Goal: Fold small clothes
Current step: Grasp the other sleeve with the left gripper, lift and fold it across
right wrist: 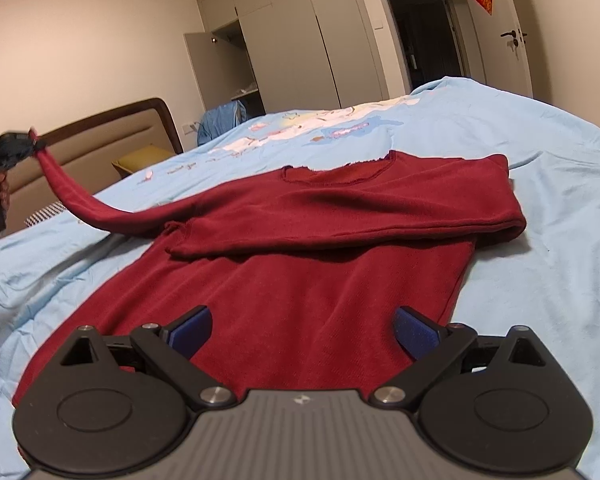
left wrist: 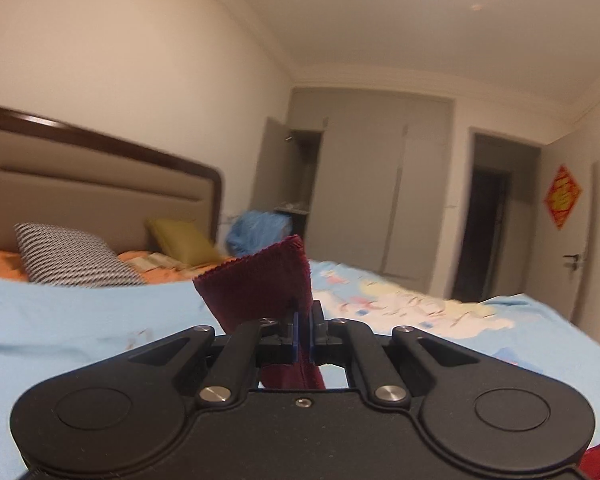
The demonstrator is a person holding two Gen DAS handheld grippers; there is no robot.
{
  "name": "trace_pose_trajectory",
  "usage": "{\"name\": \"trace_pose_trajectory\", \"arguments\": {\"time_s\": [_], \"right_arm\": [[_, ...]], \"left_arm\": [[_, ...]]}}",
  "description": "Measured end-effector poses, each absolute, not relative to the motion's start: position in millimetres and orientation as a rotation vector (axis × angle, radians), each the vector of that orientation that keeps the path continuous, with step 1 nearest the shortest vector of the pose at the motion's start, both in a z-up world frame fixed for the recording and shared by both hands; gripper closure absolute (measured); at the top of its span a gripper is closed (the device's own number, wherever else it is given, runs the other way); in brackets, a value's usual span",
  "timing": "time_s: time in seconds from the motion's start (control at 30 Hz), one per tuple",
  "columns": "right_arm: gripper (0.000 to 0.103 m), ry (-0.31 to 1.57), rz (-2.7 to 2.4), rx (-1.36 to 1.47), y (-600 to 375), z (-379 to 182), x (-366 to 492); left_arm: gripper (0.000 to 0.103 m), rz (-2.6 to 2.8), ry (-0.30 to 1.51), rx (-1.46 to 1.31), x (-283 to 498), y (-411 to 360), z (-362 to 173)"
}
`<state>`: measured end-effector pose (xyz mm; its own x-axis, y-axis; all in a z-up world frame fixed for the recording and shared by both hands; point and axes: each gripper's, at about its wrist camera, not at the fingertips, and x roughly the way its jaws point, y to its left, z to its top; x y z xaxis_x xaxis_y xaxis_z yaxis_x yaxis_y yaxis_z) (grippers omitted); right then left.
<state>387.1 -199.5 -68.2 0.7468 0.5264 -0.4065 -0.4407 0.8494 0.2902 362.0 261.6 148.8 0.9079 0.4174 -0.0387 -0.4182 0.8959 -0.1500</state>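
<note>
Right gripper (right wrist: 302, 334) hangs spread and empty over the sweater (right wrist: 300, 280), flat on the bed (right wrist: 540, 200). Left gripper (left wrist: 303, 330) clenches the cuff (left wrist: 260, 280), raised. Advised: carry sleeve straight across chest, lay flat, avoid dragging body.

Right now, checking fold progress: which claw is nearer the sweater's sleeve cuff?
Left. The left claw is shut on the sleeve cuff; the right claw hovers open over the hem.

The left gripper (left wrist: 302, 330) is black, with round housings, silver screws and blue pads (left wrist: 296, 336). The right gripper (right wrist: 302, 330) is alike, with a ribbed grey centre plate.
</note>
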Motion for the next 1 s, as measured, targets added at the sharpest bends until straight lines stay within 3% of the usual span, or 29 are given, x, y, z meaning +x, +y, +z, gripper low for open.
{"name": "trace_pose_trajectory", "arguments": {"time_s": [0.2,0.37,0.6,0.83,0.93,1.0], "right_arm": [[0.003,0.460,0.517,0.221,-216.5,-62.7,385.2],[0.002,0.433,0.468,0.244,-240.5,-57.4,381.3],[0.002,0.422,0.349,0.262,-283.7,-59.7,369.2],[0.002,0.450,0.253,0.326,-321.7,-73.1,361.1],[0.002,0.459,0.236,0.353,-330.1,-78.6,358.5],[0.002,0.462,0.234,0.356,-331.1,-80.4,358.1]], "left_arm": [[0.099,0.260,-0.043,-0.075,389.7,157.8,186.2],[0.099,0.088,-0.006,-0.091,421.6,66.2,183.2],[0.099,-0.146,0.146,-0.088,466.0,-43.7,113.7],[0.098,-0.280,0.361,-0.096,476.2,-87.9,16.5],[0.093,-0.299,0.430,-0.086,475.7,-91.0,-14.1],[0.078,-0.308,0.456,-0.087,474.6,-85.8,-22.0]]}}
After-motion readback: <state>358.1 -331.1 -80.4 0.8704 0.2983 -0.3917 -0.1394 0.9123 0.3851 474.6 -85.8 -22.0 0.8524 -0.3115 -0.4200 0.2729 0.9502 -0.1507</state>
